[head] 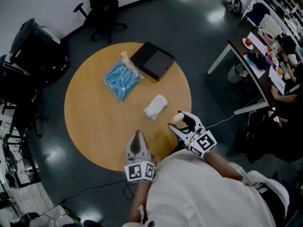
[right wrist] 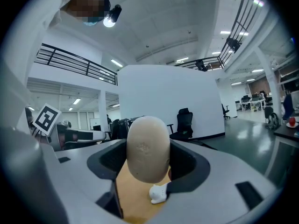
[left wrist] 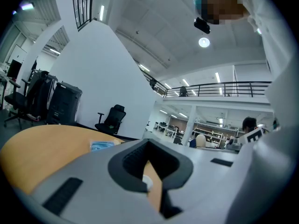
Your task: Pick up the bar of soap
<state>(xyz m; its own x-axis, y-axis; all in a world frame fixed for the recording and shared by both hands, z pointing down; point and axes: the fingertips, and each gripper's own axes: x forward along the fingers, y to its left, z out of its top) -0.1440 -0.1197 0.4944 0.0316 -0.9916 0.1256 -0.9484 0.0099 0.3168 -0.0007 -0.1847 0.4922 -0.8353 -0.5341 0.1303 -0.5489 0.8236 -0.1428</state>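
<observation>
The bar of soap (head: 176,119) is a beige oval, held upright over the near right part of the round wooden table (head: 90,126). My right gripper (head: 181,123) is shut on it. In the right gripper view the soap (right wrist: 148,147) fills the gap between the jaws, its lower end hidden by them. My left gripper (head: 137,138) rests at the table's near edge, jaws together with nothing in them.
A white crumpled cloth (head: 155,106) lies just beyond the soap. Further back are a blue packet (head: 122,79) and a flat black box (head: 152,60). Office chairs (head: 102,6) stand behind the table, black equipment (head: 33,46) at left, and a cluttered desk (head: 265,46) at right.
</observation>
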